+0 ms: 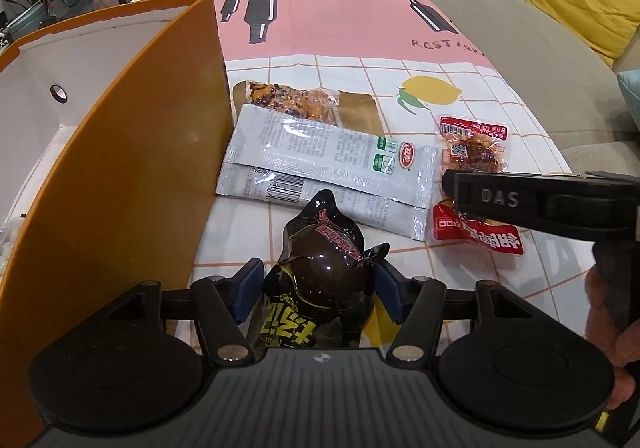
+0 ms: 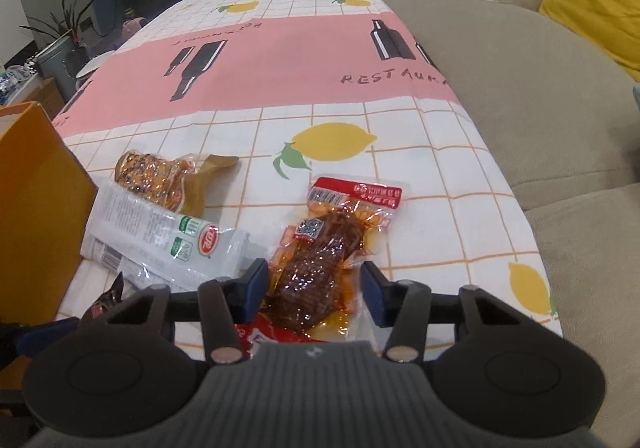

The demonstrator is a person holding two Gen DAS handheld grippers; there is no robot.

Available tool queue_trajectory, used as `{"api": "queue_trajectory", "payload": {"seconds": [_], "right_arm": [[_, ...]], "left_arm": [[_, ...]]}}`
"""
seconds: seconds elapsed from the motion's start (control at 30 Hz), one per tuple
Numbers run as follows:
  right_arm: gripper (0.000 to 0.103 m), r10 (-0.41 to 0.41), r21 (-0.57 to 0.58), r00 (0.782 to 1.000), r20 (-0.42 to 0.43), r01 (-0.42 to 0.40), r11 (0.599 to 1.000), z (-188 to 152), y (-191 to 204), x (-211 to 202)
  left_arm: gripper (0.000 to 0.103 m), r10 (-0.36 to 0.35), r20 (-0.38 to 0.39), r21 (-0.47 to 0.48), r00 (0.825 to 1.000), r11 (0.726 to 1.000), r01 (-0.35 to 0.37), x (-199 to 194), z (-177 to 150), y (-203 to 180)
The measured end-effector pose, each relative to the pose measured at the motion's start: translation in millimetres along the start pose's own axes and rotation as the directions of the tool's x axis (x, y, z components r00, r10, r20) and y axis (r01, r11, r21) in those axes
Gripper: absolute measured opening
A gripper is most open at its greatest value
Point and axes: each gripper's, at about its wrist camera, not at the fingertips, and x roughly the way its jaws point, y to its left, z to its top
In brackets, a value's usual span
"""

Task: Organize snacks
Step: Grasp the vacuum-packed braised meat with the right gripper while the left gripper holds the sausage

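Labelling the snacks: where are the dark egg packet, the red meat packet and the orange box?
dark egg packet [image 1: 324, 268], left wrist view, bulging middle.
red meat packet [image 2: 316, 272], right wrist view, meat.
orange box [image 1: 132, 152], left wrist view, outer wall.

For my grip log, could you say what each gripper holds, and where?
Left gripper: jaws flank the dark packet, mid-body. Right gripper: jaws flank the red meat packet, near half. Whether pads press cannot be told.

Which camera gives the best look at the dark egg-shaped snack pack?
The left wrist view: the dark snack pack sits whole between the left gripper's pads. The right wrist view catches only its crinkled corner at the lower left.
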Motion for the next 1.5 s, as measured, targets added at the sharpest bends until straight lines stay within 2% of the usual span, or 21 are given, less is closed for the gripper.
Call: {"api": "queue_trajectory", "payload": {"seconds": [0.23,0.47,0.67,0.83,0.87,0.93,1.0,1.07,1.17,1.37,1.5], "right_arm": [[0.044,0.07,-0.053,0.996,-0.052,-0.073,0.996,-11.0,-4.5,-12.8],[0.044,0.161,-0.192,0.977,-0.138,-0.186,0.964,-39.2,-0.5,-38.5],[0.043,0.163,-0.333,0.974,-0.159,-0.208,0.919,-61.7,3.7,-60.2],[0.044,0.154,-0.435,0.975,-0.158,-0.209,0.876,-77.0,6.0,-75.5],[0.045,0.152,-0.431,0.976,-0.158,-0.206,0.879,-78.4,4.4,-77.3],[0.053,0.138,-0.415,0.977,-0.16,-0.193,0.889,-81.0,1.5,-79.3],[0.065,0.088,-0.403,0.985,-0.15,-0.142,0.904,-83.2,-1.0,-81.1],[0.066,0.048,-0.364,0.991,-0.121,-0.089,0.927,-82.4,-6.2,-87.0],[0.068,0.052,-0.294,0.996,-0.073,-0.071,0.953,-80.3,-13.4,-98.3],[0.068,0.048,-0.28,0.999,-0.021,-0.052,0.959,-84.2,-1.0,-96.2],[0.068,0.047,-0.307,0.999,-0.021,-0.051,0.95,-89.6,10.2,-87.3]], "left_arm": [[0.063,-0.032,-0.022,0.065,0.999,0.997,0.033,-6.1,-4.1,-3.1],[0.062,-0.054,-0.054,0.092,0.997,0.994,0.059,-19.2,-18.3,-1.8],[0.062,-0.084,-0.085,0.092,0.993,0.992,0.092,-27.9,-29.1,-2.5],[0.071,-0.109,-0.101,0.072,0.989,0.991,0.117,-32.7,-37.2,-3.0],[0.072,-0.105,-0.097,0.069,0.99,0.991,0.112,-33.3,-39.1,-3.3],[0.075,-0.094,-0.084,0.07,0.992,0.993,0.1,-35.7,-42.6,-3.9],[0.076,-0.079,-0.064,0.078,0.995,0.993,0.084,-37.9,-45.4,-5.0],[0.076,-0.059,-0.034,0.111,0.998,0.992,0.062,-41.4,-48.2,-7.1],[0.076,-0.038,-0.014,0.129,0.999,0.991,0.04,-42.2,-48.8,-10.7],[0.074,-0.031,0.004,0.04,1.0,0.999,0.03,-40.4,-48.6,-8.8],[0.075,-0.057,0.008,-0.088,0.998,0.994,0.058,-38.0,-49.5,2.0]]}}
